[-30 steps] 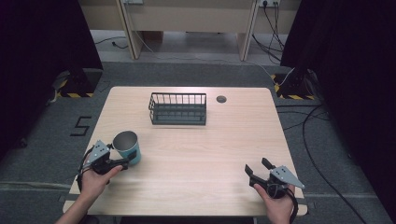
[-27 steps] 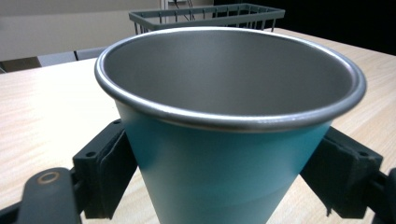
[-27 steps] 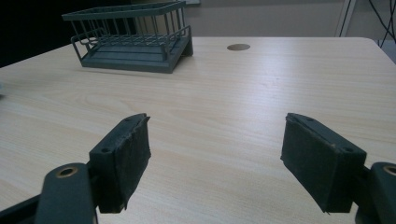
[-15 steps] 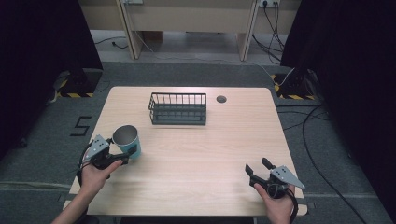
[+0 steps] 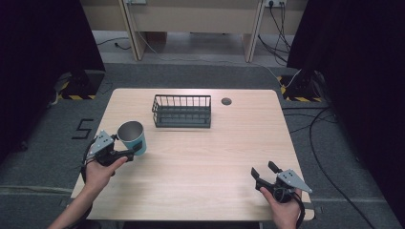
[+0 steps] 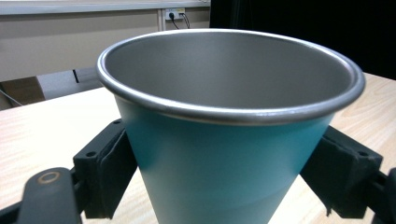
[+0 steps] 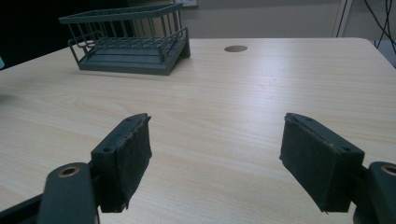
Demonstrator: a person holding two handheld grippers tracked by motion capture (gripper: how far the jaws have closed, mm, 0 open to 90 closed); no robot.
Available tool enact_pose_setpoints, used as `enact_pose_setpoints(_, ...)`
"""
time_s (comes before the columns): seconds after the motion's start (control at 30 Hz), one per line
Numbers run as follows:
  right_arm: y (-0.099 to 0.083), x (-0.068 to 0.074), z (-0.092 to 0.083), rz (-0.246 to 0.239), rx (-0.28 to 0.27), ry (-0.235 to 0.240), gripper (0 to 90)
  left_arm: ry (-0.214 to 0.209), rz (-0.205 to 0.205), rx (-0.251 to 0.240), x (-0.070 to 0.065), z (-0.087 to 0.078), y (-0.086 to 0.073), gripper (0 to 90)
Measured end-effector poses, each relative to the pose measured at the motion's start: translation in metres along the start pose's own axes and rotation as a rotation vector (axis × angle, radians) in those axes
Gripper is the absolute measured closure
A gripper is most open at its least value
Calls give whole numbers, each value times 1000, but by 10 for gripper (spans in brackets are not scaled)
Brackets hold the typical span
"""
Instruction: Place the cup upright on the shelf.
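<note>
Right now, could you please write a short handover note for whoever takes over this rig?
Left gripper: shut on the teal cup, pads against both its sides; the cup is upright, empty, at the table's left edge.
Right gripper: open, holding nothing, near the front right corner.
Wire basket: empty, toward the far middle of the table, apart from the cup.
Done: the cup is gripped.
Left: probably carrying it to the basket and releasing; that is my guess.

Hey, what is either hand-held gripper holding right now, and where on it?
The left hand-held gripper clamps the teal cup by its lower side walls. The right hand-held gripper is open, holding nothing.
</note>
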State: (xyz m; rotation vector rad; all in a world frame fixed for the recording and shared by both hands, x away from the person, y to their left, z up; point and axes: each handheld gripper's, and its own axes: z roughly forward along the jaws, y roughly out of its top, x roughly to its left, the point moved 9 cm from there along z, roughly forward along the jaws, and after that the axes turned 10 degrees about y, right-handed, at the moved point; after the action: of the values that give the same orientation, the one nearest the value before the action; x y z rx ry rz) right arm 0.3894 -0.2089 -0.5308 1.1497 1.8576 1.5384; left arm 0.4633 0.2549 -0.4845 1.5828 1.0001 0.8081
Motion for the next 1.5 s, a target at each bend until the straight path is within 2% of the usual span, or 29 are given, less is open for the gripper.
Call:
enact_pose_setpoints(0.33, 0, 0, 0, 2, 0, 1, 252, -12, 10, -17, -4, 13, 17, 163)
enact_pose_setpoints(0.7, 0, 0, 0, -2, -4, -1, 248, -28, 15, -24, -11, 27, 27, 163)
enact_pose_setpoints(1.17, -1, -1, 0, 1, -1, -5, 248, -26, 14, -42, -11, 42, 44, 163)
enact_pose_setpoints(1.5, -2, -1, 0, 3, -1, -6, 248, -34, 22, -50, -17, 53, 53, 163)
